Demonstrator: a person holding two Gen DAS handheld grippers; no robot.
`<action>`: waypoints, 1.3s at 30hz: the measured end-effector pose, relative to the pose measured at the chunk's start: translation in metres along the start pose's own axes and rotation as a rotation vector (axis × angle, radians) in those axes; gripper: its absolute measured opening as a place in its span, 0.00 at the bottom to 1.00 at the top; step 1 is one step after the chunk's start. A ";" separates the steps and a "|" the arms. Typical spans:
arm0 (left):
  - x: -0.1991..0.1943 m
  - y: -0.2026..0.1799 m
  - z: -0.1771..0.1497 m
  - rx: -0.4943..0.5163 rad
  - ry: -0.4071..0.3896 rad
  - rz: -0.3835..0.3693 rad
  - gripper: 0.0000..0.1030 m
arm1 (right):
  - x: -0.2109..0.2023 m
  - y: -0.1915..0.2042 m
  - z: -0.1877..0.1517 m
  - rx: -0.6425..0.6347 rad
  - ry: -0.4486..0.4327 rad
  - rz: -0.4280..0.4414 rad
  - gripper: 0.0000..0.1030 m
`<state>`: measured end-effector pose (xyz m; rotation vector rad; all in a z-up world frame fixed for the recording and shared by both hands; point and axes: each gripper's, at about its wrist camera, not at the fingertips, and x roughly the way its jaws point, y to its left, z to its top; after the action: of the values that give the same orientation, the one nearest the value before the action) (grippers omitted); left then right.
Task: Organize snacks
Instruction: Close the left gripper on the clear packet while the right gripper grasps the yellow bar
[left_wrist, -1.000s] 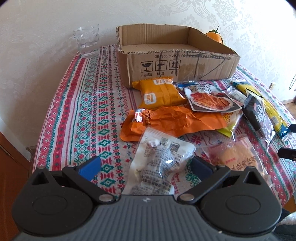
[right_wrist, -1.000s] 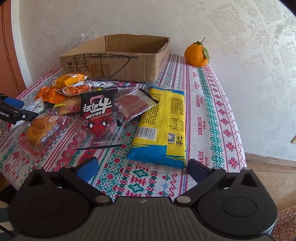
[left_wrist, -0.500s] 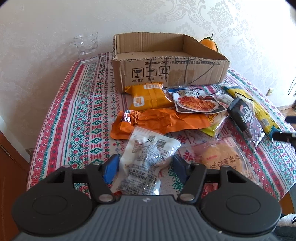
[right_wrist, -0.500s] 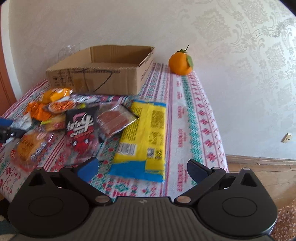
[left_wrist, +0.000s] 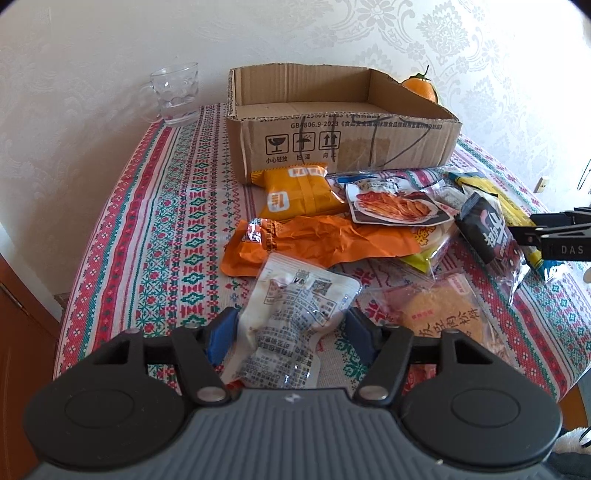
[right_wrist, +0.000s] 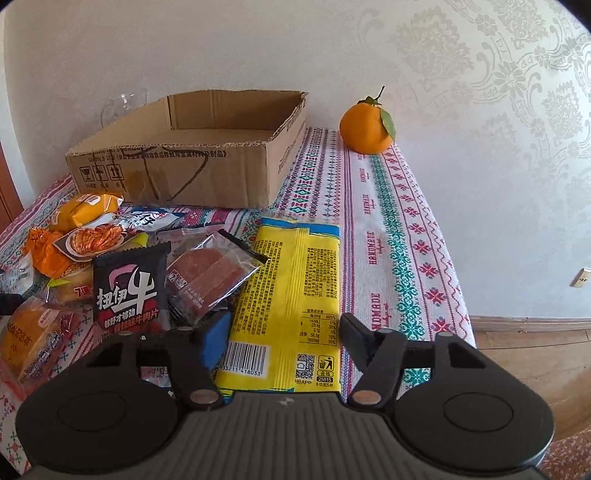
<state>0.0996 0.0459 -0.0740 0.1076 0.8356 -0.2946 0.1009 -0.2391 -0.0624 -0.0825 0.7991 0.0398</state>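
Note:
My left gripper (left_wrist: 290, 332) is shut on a clear white snack pouch (left_wrist: 295, 310), its pads pressing both sides. My right gripper (right_wrist: 284, 338) has its pads on either side of the near end of a long yellow and blue packet (right_wrist: 291, 291); the jaws have closed in to the packet's edges. An open, empty cardboard box (left_wrist: 343, 122) stands at the back of the table and also shows in the right wrist view (right_wrist: 192, 166). Several other snack packs lie in front of it: orange ones (left_wrist: 317, 243), a black one (right_wrist: 129, 288), a bread pack (left_wrist: 439, 317).
A glass mug (left_wrist: 173, 94) stands left of the box by the wall. An orange fruit (right_wrist: 365, 125) sits right of the box. The patterned tablecloth (left_wrist: 155, 236) covers the table, whose right edge (right_wrist: 454, 280) drops to a wooden floor.
My left gripper closed from wide open onto the clear pouch. My right gripper moved forward over the yellow packet's near end and narrowed around it.

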 end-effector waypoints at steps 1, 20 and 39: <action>0.000 0.000 0.000 0.004 0.001 -0.002 0.63 | -0.001 -0.001 -0.001 0.003 0.002 0.006 0.65; -0.003 -0.001 0.000 0.038 0.007 -0.023 0.55 | 0.010 -0.006 0.010 0.027 -0.013 -0.012 0.59; -0.023 0.001 0.000 0.050 0.027 -0.030 0.37 | -0.040 0.002 0.022 -0.023 -0.074 -0.018 0.59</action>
<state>0.0859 0.0520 -0.0571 0.1465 0.8579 -0.3434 0.0889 -0.2357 -0.0184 -0.1089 0.7244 0.0348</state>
